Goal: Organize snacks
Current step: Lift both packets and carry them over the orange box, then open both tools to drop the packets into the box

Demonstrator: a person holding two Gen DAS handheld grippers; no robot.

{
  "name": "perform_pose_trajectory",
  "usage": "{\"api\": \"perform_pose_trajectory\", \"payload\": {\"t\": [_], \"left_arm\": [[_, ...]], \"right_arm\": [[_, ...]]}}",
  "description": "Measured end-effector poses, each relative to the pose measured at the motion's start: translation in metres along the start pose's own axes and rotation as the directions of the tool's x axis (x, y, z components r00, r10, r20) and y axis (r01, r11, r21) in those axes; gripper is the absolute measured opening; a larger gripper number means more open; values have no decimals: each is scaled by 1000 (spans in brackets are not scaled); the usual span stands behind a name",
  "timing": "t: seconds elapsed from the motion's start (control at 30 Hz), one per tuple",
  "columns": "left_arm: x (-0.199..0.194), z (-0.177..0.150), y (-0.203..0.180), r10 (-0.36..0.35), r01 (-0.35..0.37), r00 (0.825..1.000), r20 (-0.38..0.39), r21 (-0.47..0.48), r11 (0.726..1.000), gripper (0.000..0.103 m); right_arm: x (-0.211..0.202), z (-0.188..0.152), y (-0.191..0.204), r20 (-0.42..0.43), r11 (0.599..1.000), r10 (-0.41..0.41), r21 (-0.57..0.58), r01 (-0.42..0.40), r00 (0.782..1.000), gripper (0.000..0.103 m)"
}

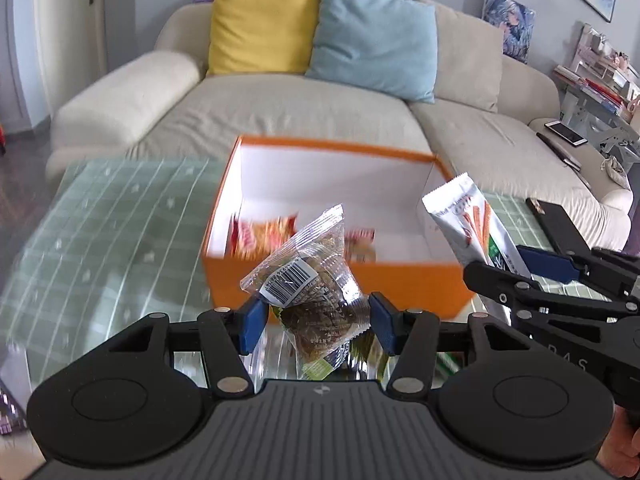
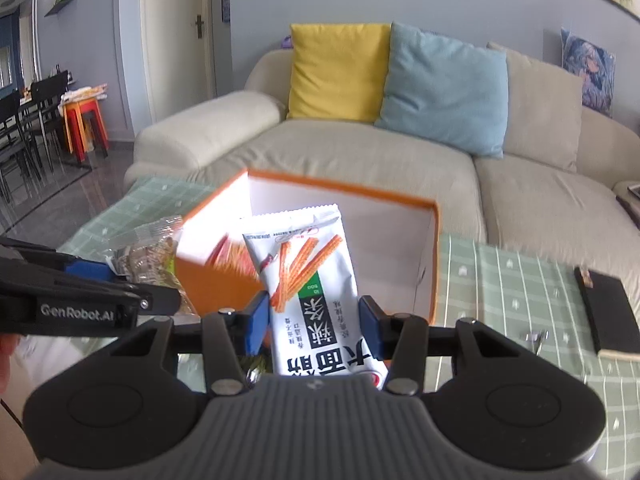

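My left gripper (image 1: 318,322) is shut on a clear bag of brown snacks (image 1: 308,280) with a barcode label, held in the air in front of the orange box (image 1: 332,280). My right gripper (image 2: 314,326) is shut on a white snack packet (image 2: 310,276) printed with orange sticks and black characters, also lifted before the box (image 2: 434,248). In the left wrist view that packet (image 1: 474,228) and the right gripper (image 1: 532,276) show at the right. The box is open, white inside, with red and orange packets (image 1: 260,236) on its floor.
The box stands on a table with a green checked cloth (image 1: 112,220). A black flat object (image 2: 608,316) and a small metal clip (image 2: 534,338) lie on the cloth at the right. A beige sofa (image 1: 280,112) with yellow and blue cushions is behind.
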State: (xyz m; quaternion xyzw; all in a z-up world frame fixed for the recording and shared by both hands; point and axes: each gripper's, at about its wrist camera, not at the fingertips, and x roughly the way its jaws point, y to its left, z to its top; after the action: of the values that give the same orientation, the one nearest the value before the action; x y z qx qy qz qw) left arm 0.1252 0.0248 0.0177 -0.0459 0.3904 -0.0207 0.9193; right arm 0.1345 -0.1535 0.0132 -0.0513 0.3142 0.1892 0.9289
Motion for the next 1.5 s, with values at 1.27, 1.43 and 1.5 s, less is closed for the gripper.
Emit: {"api": "perform_pose_trajectory", "payload": {"t": [1.27,1.43,1.5], "left_arm": [[168,47,-5,144,-111,950,-278,131,985,63],[168,46,-5,150,-117,948,-282,131,984,69],[167,47,-4,146,-112,950,-277,133,985,71]], "right_arm": [[206,31,-28,-293,987,-93,-153,49,952,47],[210,25,-31,-327,988,-87,-149,39,941,48],[209,25,-33,-331,990,-86,-137,43,940,48]]}}
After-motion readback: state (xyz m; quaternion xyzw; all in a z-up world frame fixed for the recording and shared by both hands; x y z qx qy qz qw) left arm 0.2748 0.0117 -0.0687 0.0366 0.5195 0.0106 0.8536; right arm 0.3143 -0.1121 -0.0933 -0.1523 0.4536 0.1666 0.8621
